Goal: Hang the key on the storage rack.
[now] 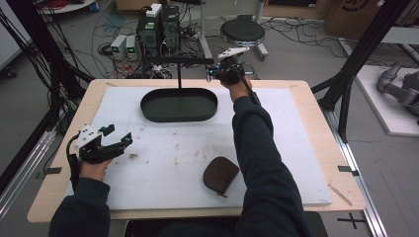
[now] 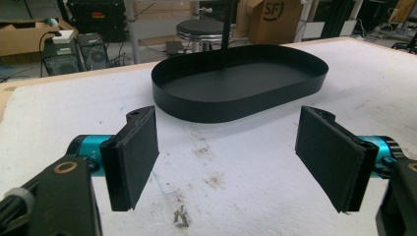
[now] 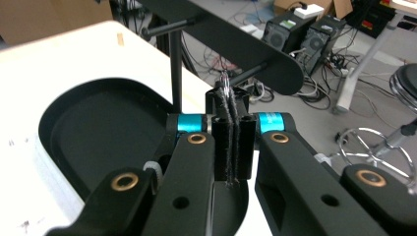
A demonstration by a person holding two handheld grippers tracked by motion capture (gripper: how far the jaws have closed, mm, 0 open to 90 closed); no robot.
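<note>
Right claw [image 3: 230,147] outstretched beside stand [image 1: 179,69], clenched on perhaps a wire; left claw [image 2: 228,157] released, low.

The high camera looks down and forward over my white table pad [image 1: 163,163]; my left gripper's camera sits low near the pad, facing the black oval tray [image 2: 236,81]; my right's rides close above that same tray [image 3: 103,132], beside its stand's crossbar [image 3: 236,44].
</note>
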